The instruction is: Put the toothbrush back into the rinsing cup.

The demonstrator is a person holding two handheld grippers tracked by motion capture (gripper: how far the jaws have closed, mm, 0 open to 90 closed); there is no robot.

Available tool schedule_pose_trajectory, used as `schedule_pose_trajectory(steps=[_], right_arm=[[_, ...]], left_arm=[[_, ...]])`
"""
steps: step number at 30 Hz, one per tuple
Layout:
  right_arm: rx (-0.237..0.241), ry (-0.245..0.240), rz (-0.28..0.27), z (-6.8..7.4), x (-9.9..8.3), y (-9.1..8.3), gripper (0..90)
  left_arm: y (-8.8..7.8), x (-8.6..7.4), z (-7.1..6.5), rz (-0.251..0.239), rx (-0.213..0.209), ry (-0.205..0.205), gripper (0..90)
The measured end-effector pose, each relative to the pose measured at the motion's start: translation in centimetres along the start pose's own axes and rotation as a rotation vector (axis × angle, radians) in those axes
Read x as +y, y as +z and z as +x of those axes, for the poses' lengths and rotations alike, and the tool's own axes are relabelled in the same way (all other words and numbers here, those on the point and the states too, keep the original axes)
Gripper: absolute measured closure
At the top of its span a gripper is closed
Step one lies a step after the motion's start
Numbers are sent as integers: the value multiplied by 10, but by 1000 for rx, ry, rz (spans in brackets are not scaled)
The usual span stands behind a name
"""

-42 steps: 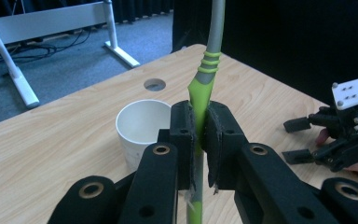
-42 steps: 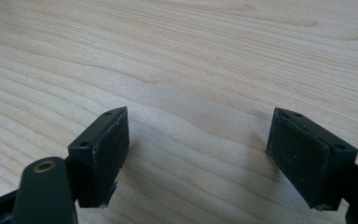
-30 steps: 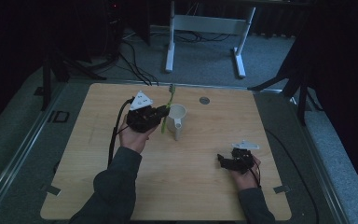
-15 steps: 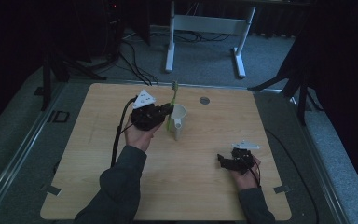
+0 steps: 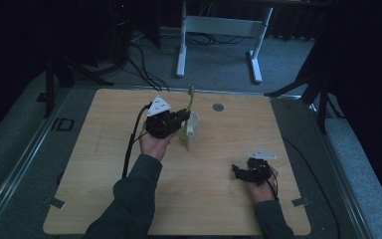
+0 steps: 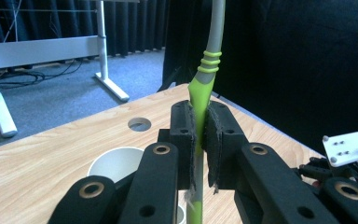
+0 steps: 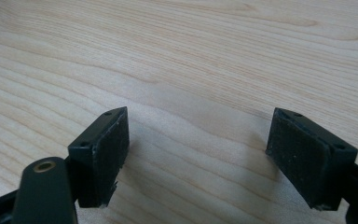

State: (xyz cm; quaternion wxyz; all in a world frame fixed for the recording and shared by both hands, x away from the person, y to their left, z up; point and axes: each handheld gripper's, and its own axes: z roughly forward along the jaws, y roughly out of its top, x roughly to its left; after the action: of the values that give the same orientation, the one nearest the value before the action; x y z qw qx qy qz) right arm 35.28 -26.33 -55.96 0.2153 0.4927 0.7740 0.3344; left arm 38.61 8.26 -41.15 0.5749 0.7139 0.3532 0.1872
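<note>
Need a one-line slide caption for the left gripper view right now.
Left hand-held gripper clamps a green-and-grey toothbrush upright above a white cup on the wooden table.

A light wooden table (image 5: pixel 104 199) with a round hole (image 5: pixel 218 106) near its far edge stands on grey carpet (image 5: pixel 219 69). Beyond it sits a white desk frame (image 5: pixel 219 27), with black cables (image 5: pixel 144 62) on the floor at far left. Dark curtains (image 6: pixel 135 25) hang behind; the room is dim.

Your high view is dim and bluish, its surroundings nearly black; both gripper views are brighter, with near jaws slightly soft and faint shadows on the tabletop (image 7: pixel 205 56).
</note>
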Motion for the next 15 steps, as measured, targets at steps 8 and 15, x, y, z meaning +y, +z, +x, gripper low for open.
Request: schedule_pose_trajectory(steps=[8, 15], right_arm=[[0, -1, 0, 0, 0, 0, 206], [0, -1, 0, 0, 0, 0, 206]], left_arm=[[7, -3, -1, -23, -1, 5, 821], [13, -4, -2, -43, 3, 25, 821]])
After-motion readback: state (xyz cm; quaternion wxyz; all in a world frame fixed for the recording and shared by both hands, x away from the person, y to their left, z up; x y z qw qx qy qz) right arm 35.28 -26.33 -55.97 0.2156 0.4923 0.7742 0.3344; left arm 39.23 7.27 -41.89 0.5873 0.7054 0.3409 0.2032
